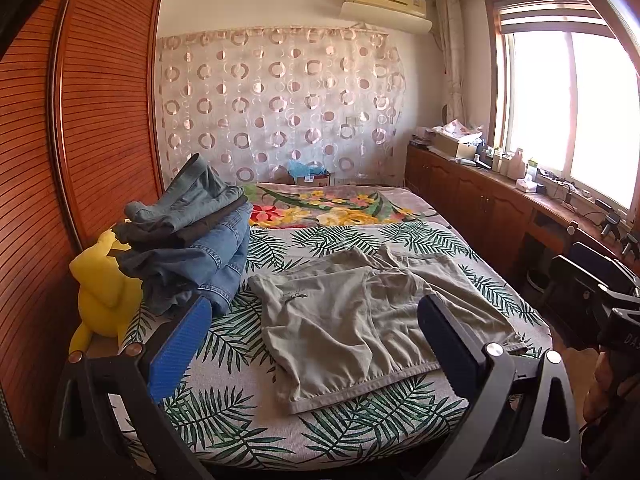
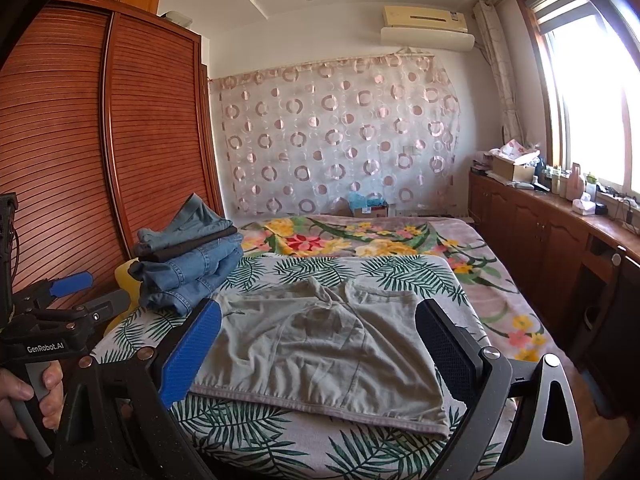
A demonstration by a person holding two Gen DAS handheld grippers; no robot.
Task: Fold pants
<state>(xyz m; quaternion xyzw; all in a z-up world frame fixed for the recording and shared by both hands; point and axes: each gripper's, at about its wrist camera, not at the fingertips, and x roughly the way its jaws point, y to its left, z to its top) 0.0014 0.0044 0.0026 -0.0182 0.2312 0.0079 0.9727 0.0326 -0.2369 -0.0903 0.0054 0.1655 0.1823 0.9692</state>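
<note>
Crumpled khaki cotton pants (image 1: pixel 352 320) lying loosely doubled on the leaf-print bedsheet (image 1: pixel 360 424), beside a stack of folded jeans (image 1: pixel 192 240). Left gripper (image 1: pixel 316 344) and right gripper (image 2: pixel 320 348) hovering spread wide, holding nothing. Probably about to begin or finish a fold; next, pinching the near hem.

1. A home bedroom is shown: a bed (image 1: pixel 440 240) is covered with leaf-print and floral blankets.
2. A louvred wooden wardrobe (image 2: pixel 152 128) is seen beside it.
3. A curtained window (image 1: pixel 560 108) and a wall air conditioner (image 2: pixel 426 24) are visible.
</note>
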